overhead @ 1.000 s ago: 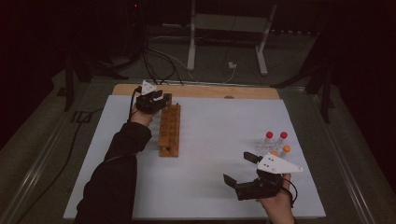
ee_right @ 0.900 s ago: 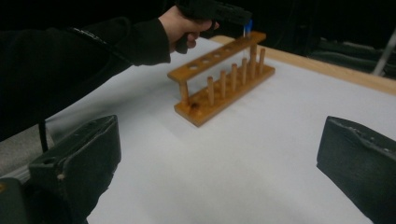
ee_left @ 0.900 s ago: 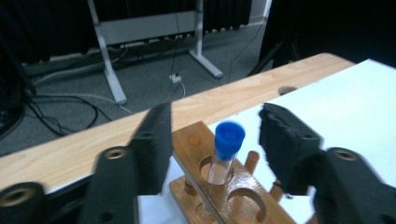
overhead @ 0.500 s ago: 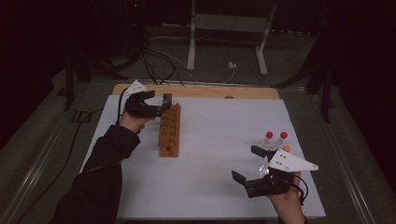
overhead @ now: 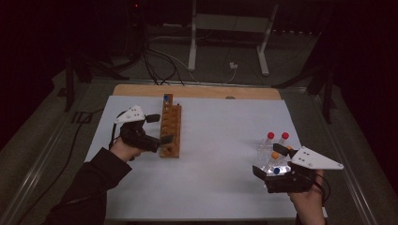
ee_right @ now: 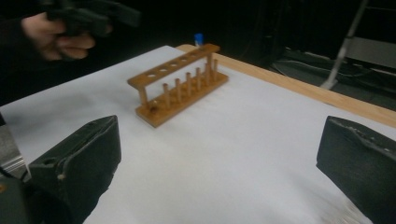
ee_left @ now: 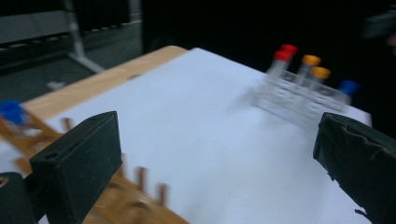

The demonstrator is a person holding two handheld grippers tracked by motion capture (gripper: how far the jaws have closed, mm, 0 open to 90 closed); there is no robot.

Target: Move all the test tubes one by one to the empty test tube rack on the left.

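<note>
A wooden tube rack (overhead: 170, 129) lies on the white sheet, with one blue-capped tube (overhead: 165, 98) upright in its far end. My left gripper (overhead: 157, 130) is beside the rack's near end. Its jaws have just been opening and stand wide, with nothing between them (ee_left: 210, 154). A clear rack (overhead: 272, 150) at the right holds red-, orange- and blue-capped tubes (ee_left: 303, 79). My right gripper (overhead: 269, 160) hovers at that rack's near side, open, and its own view (ee_right: 210, 158) has only white sheet between the pads. The wooden rack (ee_right: 180, 88) lies ahead of it.
The white sheet (overhead: 220, 140) covers a wooden tabletop whose far edge (overhead: 197, 91) stays bare. Cables and a metal stand (overhead: 230, 42) lie on the dark floor beyond. The person's left hand (ee_right: 70, 35) with its gripper is at the far left in the right gripper view.
The left hand has drawn back from the rack's far end toward its near end, away from the blue-capped tube. The right gripper has shifted a little to the right.
</note>
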